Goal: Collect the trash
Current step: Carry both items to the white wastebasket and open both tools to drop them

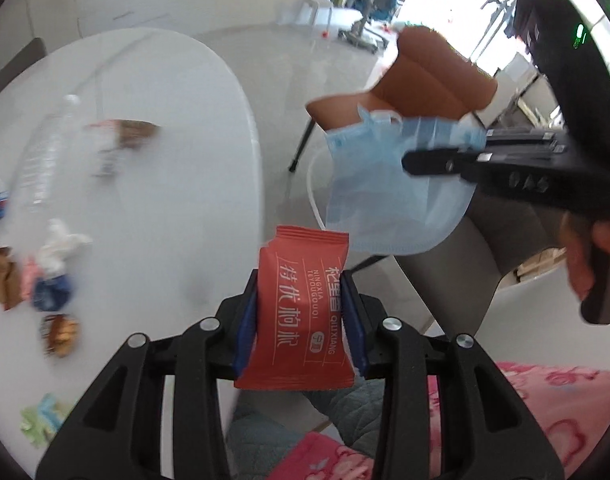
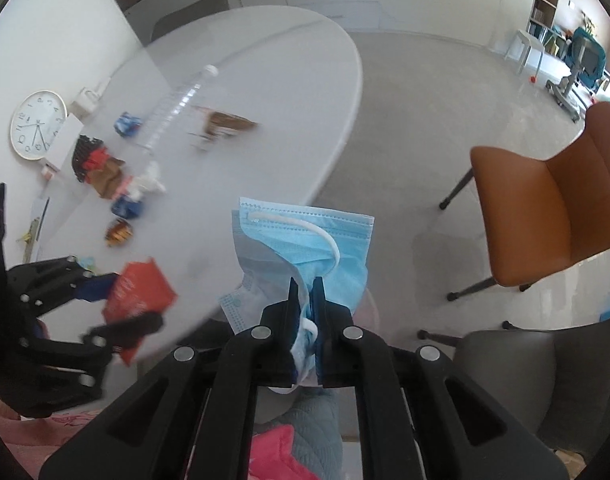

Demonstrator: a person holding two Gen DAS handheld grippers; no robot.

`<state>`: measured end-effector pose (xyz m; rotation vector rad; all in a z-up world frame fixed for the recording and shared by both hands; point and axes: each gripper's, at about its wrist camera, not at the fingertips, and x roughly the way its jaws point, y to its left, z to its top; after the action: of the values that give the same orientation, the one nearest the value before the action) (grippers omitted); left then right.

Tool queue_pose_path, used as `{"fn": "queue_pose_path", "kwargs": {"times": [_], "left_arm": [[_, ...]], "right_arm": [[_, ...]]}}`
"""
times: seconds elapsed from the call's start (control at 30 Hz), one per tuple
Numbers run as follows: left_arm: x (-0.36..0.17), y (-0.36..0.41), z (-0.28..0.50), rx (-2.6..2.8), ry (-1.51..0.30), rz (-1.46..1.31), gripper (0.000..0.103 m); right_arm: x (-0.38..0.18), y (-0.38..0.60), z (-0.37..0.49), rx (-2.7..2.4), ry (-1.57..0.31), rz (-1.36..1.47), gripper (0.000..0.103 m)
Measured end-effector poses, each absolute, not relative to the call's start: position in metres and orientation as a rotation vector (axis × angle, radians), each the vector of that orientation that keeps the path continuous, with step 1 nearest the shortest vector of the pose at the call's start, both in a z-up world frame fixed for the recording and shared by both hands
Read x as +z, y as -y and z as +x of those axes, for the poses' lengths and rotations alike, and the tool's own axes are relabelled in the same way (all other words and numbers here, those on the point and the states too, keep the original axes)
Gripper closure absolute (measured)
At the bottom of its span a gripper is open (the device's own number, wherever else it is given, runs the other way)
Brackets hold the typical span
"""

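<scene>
Grip detail: the left gripper [image 1: 301, 320] clamps a red snack packet [image 1: 301, 312] between its blue pads, the packet's long axis running along the fingers and past their tips. The right gripper [image 2: 307, 312], nearly closed, pinches a blue face mask [image 2: 305, 240] that hangs crumpled, ear loop uppermost. Both loads sit beyond the near rim of the white oval table [image 2: 285, 80], above the person's lap and a grey chair [image 2: 505, 364]; no bin is visible, so the drop direction cannot be told. Farther off, remaining wrappers [image 2: 117, 184] and a clear bottle [image 2: 177, 104] lie on the table, nearer the left hand. Beyond stand an orange chair [image 2: 545, 200], a wall clock [image 2: 37, 124] and shelves.
</scene>
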<state>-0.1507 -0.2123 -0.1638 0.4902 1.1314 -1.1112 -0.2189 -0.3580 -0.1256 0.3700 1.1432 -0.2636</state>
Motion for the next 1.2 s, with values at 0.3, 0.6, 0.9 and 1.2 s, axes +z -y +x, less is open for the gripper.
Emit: {"fn": "queue_pose_path", "kwargs": {"times": [0.3, 0.6, 0.9, 1.2], "left_arm": [[-0.187, 0.248, -0.160, -0.977, -1.165, 0.544, 0.030], [-0.141, 0.201, -0.131, -0.779, -1.107, 0.405, 0.015], [-0.101, 0.121, -0.103, -0.580, -1.071, 0.289, 0.008], [-0.085, 0.044, -0.075, -0.463, -1.002, 0.286, 0.008]], "right_arm": [[-0.140, 0.393, -0.240, -0.211, -1.160, 0.381, 0.094], [-0.170, 0.369, -0.223, -0.076, -1.216, 0.361, 0.094], [-0.213, 0.323, -0.202, -0.037, -1.287, 0.289, 0.028], [-0.175, 0.306, -0.167, -0.062, -1.170, 0.340, 0.017]]}}
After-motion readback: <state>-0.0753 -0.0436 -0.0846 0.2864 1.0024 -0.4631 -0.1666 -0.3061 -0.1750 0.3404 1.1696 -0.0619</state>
